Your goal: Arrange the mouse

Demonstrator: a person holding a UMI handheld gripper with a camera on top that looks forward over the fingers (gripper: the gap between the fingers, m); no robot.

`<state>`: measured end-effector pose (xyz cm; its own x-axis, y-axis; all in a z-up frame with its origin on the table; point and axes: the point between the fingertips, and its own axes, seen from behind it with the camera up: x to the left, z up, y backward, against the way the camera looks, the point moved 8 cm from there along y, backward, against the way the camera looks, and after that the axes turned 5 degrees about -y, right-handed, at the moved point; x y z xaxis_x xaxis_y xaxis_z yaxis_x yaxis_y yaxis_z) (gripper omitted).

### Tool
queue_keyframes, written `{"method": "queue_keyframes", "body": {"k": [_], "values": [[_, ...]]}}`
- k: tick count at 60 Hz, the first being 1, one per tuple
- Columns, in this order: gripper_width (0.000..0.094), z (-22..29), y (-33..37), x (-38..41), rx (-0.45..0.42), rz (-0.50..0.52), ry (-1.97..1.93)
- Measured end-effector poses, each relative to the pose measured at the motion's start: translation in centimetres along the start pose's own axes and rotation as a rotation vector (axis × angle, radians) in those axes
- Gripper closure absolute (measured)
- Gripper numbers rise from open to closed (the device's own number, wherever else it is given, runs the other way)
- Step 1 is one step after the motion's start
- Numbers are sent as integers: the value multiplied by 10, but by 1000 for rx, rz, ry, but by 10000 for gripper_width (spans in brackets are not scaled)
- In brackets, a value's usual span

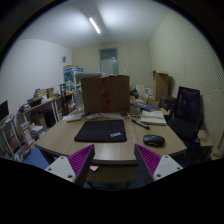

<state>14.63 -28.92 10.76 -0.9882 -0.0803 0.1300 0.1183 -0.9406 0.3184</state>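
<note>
A dark mouse (153,140) lies on the wooden desk (120,148), to the right of a black mouse mat (101,130). My gripper (113,163) is held back from the desk's near edge, well short of the mouse. Its two fingers with purple pads (81,160) stand wide apart with nothing between them. The mouse is ahead and slightly right of the right finger.
A brown cardboard box (105,94) stands behind the mat. Papers (152,117) lie at the desk's right. A black office chair (186,108) is at the right. Shelves with clutter (40,105) line the left wall. A blue thing (36,157) sits at the lower left.
</note>
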Motion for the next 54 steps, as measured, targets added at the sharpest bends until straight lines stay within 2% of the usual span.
{"method": "queue_keyframes", "body": {"k": [1, 8, 20, 26, 34, 42, 46, 54], "values": [[110, 18, 0, 14, 0, -7, 6], [114, 24, 0, 8, -6, -34, 9], [118, 10, -22, -54, -9, -115, 8], [123, 1, -45, -88, 20, -147, -44], [128, -3, -70, -122, 16, -170, -52], [125, -12, -98, -160, 37, -234, -3], [117, -18, -109, -172, 63, -229, 2], [122, -11, -131, -180, 42, -190, -12]]}}
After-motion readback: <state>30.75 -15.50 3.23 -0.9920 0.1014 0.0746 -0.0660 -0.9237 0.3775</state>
